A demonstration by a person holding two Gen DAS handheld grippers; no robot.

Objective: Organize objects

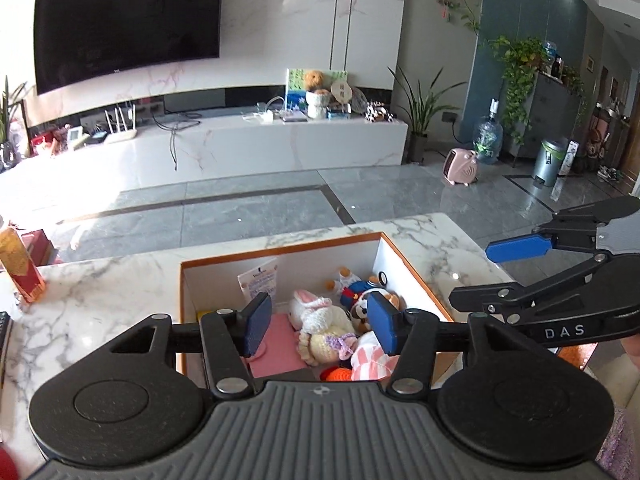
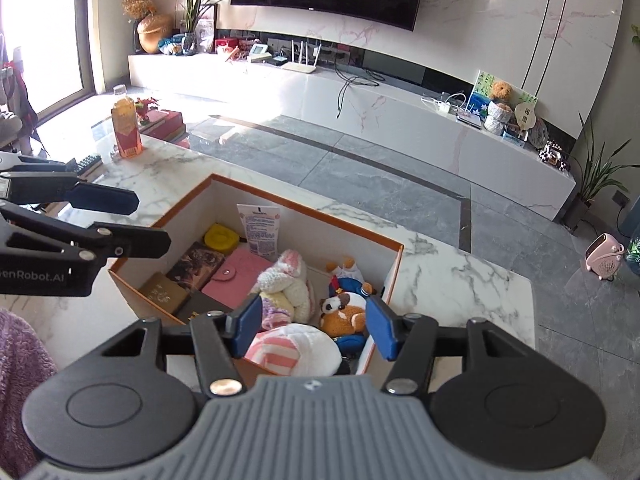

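An open box (image 2: pixel 394 276) with white walls and an orange rim stands on the marble tabletop (image 2: pixel 460 280), and nearly everything to be sorted lies inside it. Along its left side sit a yellow round case (image 2: pixel 219 238), two dark brown booklets (image 2: pixel 182 276) and a pink snap wallet (image 2: pixel 236 272). A white printed tube (image 2: pixel 260 230) leans upright against the far wall. To the right is a heap of soft toys: a white crocheted rabbit (image 2: pixel 286 280) with pink ears, a duck doll in a blue sailor suit (image 2: pixel 346 276), a brown and white plush dog (image 2: pixel 344 310), and a pink-and-white striped plush (image 2: pixel 296 350) at the near edge.

The left tool (image 1: pixel 318 326) hangs over the box with its blue pads spread wide and nothing between them. The right tool (image 2: pixel 314 326) is likewise released and empty above the toys.

From the left wrist view the booklets and yellow case are mostly hidden behind the tool's left finger. An orange crocheted piece (image 1: pixel 336 374) shows only partly at the near wall; what it is cannot be told. A bottle of amber drink (image 2: pixel 126 128) stands apart on the tabletop's far left.
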